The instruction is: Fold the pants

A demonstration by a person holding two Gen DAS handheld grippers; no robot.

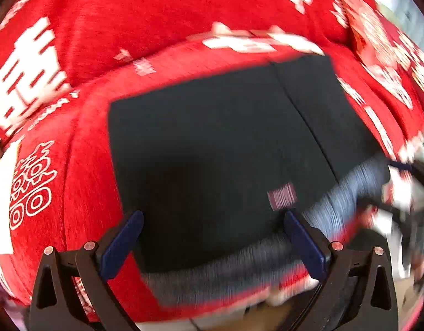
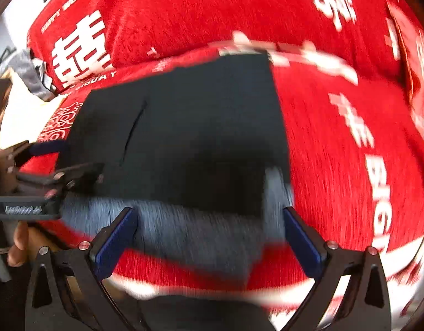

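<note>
The dark pants [image 1: 217,143] lie folded into a flat rectangle on the red blanket, with a grey ribbed waistband [image 1: 267,259] at the near edge and a small pink label [image 1: 282,195]. My left gripper [image 1: 213,237] is open and empty, just above the waistband. In the right wrist view the same pants [image 2: 190,138] lie ahead with the waistband [image 2: 190,234] nearest. My right gripper [image 2: 209,234] is open and empty over the waistband. The left gripper [image 2: 46,171] shows at the left edge of the right wrist view. Both views are blurred.
A red blanket [image 1: 129,27] with white characters and lettering covers the surface and rises in a fold behind the pants. A grey cloth [image 2: 32,74] lies at the far left. A hand [image 2: 19,242] shows at the lower left.
</note>
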